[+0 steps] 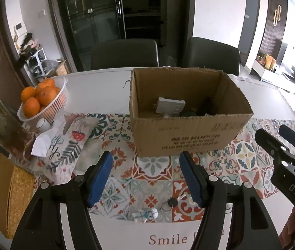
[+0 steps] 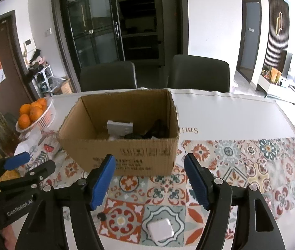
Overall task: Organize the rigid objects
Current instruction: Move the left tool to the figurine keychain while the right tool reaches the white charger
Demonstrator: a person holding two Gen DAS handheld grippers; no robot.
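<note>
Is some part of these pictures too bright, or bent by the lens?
Left wrist view: the window area at far right is washed out, and the table edge curves. Right wrist view: the same glare at right; the box stays sharp.

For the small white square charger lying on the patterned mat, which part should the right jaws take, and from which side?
Take the small white square charger across its two opposite flat side edges, coming from above. It lies flat on the patterned tile mat with its broad face up, so only the sides give parallel surfaces. The right gripper is open, wider than the charger.
</note>
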